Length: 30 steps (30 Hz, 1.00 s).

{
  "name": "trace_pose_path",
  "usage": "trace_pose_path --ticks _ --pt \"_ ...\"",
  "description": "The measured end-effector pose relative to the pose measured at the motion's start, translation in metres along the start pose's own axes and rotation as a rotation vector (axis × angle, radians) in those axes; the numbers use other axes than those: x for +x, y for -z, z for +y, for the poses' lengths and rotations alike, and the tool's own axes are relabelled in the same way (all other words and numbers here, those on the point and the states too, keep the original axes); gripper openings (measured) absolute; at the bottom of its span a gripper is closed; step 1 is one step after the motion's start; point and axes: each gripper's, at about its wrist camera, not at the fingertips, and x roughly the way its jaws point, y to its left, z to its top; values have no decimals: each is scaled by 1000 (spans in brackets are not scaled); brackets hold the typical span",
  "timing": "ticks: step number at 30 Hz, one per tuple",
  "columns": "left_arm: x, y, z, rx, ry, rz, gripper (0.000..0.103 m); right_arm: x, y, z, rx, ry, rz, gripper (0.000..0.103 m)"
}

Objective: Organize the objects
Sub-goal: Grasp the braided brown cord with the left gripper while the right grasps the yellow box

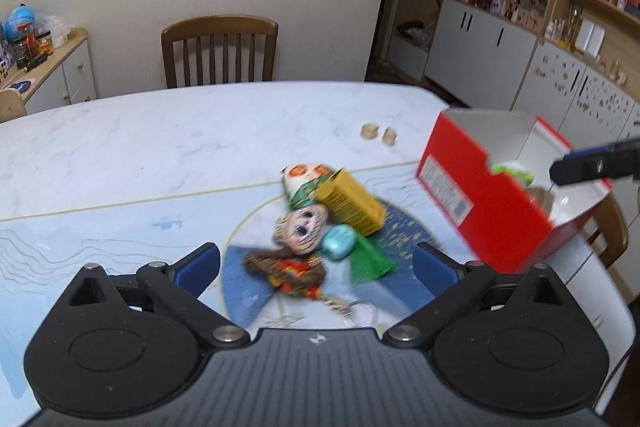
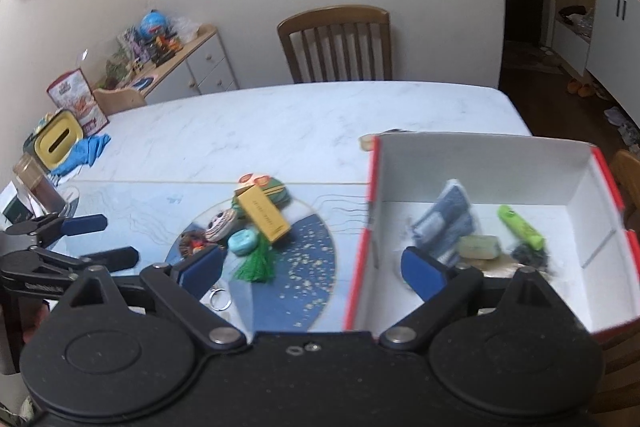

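A pile lies on the blue mat: a yellow box [image 1: 351,203] [image 2: 262,213], a doll-head keychain [image 1: 300,229] [image 2: 220,225], a teal case [image 1: 339,242] [image 2: 243,241], a green tassel [image 1: 370,263] [image 2: 256,263] and a round patterned pouch [image 1: 304,179] [image 2: 260,183]. A red box with a white inside [image 1: 480,203] [image 2: 472,171] stands at the right; it holds a blue cloth [image 2: 444,223], a green marker [image 2: 520,227] and a pale bar [image 2: 478,247]. My left gripper [image 1: 318,269] [image 2: 102,239] is open and empty, just before the pile. My right gripper [image 2: 312,267] [image 1: 580,169] is open and empty over the box's left wall.
Two small wooden discs [image 1: 378,134] lie on the marble table [image 1: 160,139]. A wooden chair [image 1: 219,51] stands at the far side. A yellow tin [image 2: 58,141], blue cloth [image 2: 86,151] and clear container [image 2: 38,187] sit at the table's left end. Cabinets [image 1: 500,47] line the right.
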Motion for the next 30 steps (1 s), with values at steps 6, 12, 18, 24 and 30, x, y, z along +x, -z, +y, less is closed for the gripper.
trace_pose_path --ticks 6,12,18,24,30 --pt "27 10 27 -10 9 61 103 34 -8 28 -37 11 35 95" --pt "45 9 50 -50 18 82 103 68 -18 48 -96 39 70 93" --pt "60 3 66 -63 40 101 103 97 -27 65 -180 65 98 90" --pt "75 1 76 -72 68 121 103 128 -30 69 -209 89 139 83" --pt "89 0 82 -125 117 160 102 151 -30 74 -247 94 175 77"
